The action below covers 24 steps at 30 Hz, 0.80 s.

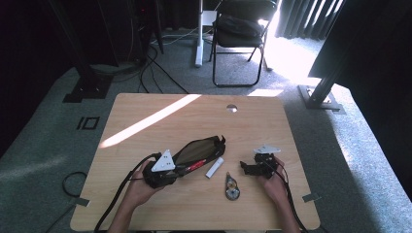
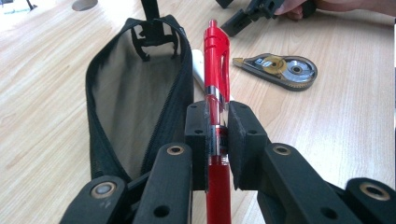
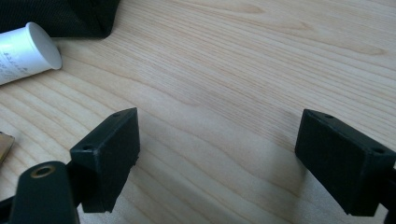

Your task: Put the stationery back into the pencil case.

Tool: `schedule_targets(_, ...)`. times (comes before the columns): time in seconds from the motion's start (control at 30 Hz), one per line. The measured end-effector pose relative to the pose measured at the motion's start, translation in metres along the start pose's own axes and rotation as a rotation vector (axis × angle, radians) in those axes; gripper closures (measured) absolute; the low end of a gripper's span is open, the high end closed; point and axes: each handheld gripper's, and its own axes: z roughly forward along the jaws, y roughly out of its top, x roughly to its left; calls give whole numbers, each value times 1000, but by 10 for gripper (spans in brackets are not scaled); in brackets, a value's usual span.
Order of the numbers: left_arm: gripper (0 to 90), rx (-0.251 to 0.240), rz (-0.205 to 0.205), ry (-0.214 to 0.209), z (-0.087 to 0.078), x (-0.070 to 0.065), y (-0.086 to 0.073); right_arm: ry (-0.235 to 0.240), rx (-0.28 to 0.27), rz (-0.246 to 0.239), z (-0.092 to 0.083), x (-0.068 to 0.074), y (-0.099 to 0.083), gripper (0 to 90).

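Observation:
A red pen [image 2: 216,70] is clamped between the jaws of my left gripper [image 2: 217,140], which is shut on it; the pen points forward beside the rim of an open black pencil case [image 2: 135,98]. From above, that gripper [image 1: 180,170] sits at the case's [image 1: 197,150] near end, with the pen [image 1: 194,166] along the case's edge. A white tube [image 1: 214,168] lies just right of the case, its capped end also in the right gripper view [image 3: 28,51]. A correction tape dispenser [image 1: 231,187] lies nearer the front. My right gripper [image 1: 247,168] stands open over bare wood [image 3: 219,140].
The wooden table [image 1: 145,121] has a round cable hole [image 1: 231,108] at the back. A folding chair [image 1: 240,34] and cables stand on the carpet beyond. Black frame posts rise at both sides.

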Motion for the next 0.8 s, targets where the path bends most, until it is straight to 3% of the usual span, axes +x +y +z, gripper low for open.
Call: schedule_targets(0.8,795,-30,9,-5,-9,15,16,0,0,0,0,0,0,137)
